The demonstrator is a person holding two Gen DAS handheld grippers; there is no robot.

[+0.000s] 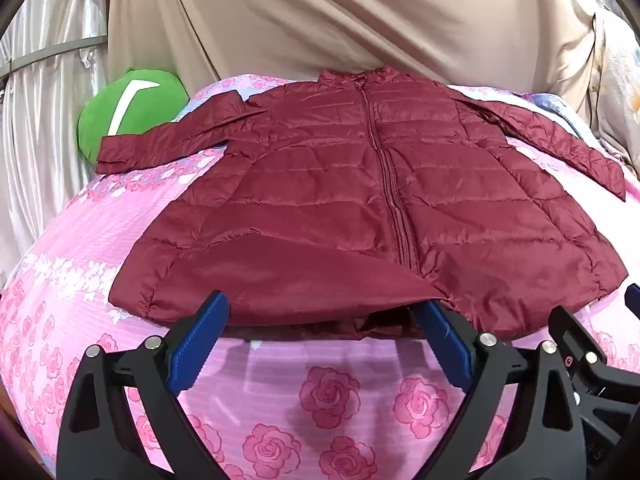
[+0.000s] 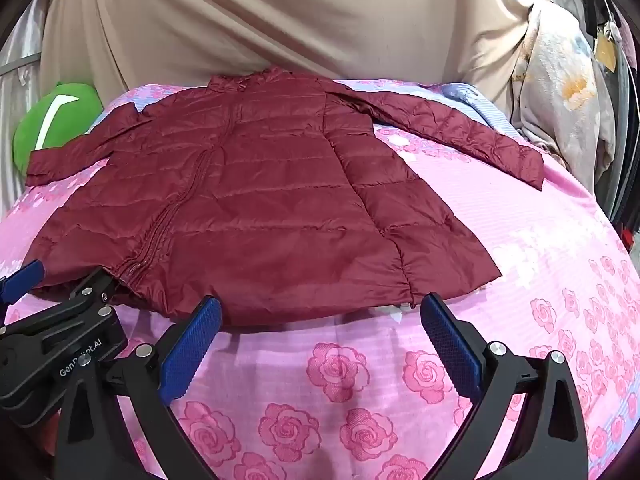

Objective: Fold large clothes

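Observation:
A dark red quilted jacket lies front up and zipped on a pink rose-print bed sheet, sleeves spread to both sides, collar at the far end. My left gripper is open at the jacket's near hem, left of the zip; the hem edge lies between its blue pads. The jacket also shows in the right wrist view. My right gripper is open at the hem's right part, its fingertips touching or just short of the edge. Each gripper shows at the other view's edge.
A green plush cushion sits at the bed's far left by the left sleeve. A beige cloth hangs behind the bed. Folded floral bedding stands at the far right. Silvery curtains hang on the left.

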